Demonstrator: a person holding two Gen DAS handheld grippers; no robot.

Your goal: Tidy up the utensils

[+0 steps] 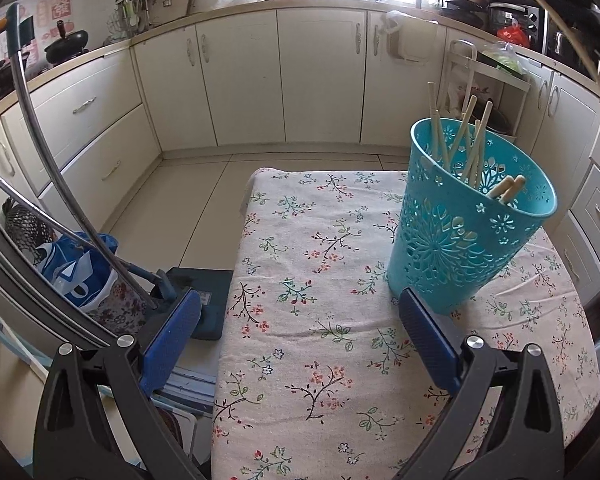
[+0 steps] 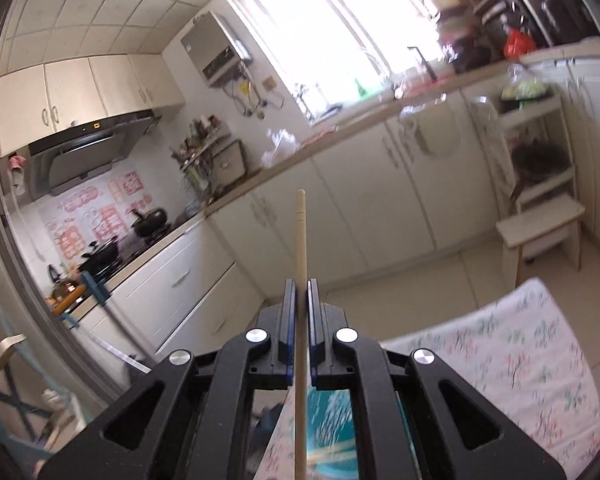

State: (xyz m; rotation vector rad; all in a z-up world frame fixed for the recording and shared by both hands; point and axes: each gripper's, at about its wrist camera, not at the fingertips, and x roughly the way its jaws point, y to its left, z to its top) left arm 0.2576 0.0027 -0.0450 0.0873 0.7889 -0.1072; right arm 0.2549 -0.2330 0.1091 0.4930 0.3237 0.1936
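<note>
A turquoise cut-out basket (image 1: pixel 466 216) stands on the floral tablecloth (image 1: pixel 320 280) at the right, with several wooden chopsticks (image 1: pixel 468 140) standing in it. My left gripper (image 1: pixel 300 320) is open and empty, low over the cloth; its right finger is just in front of the basket's base. My right gripper (image 2: pixel 301 300) is shut on a single wooden chopstick (image 2: pixel 300 248), which runs upright between the jaws. It is held high, tilted toward the kitchen. The basket (image 2: pixel 332 432) shows blurred below the gripper.
Cream kitchen cabinets (image 1: pixel 284 76) line the far wall. A vacuum head (image 1: pixel 196 300) and a blue bag (image 1: pixel 80 276) lie on the floor left of the table. A white shelf cart (image 2: pixel 540 184) stands at the right.
</note>
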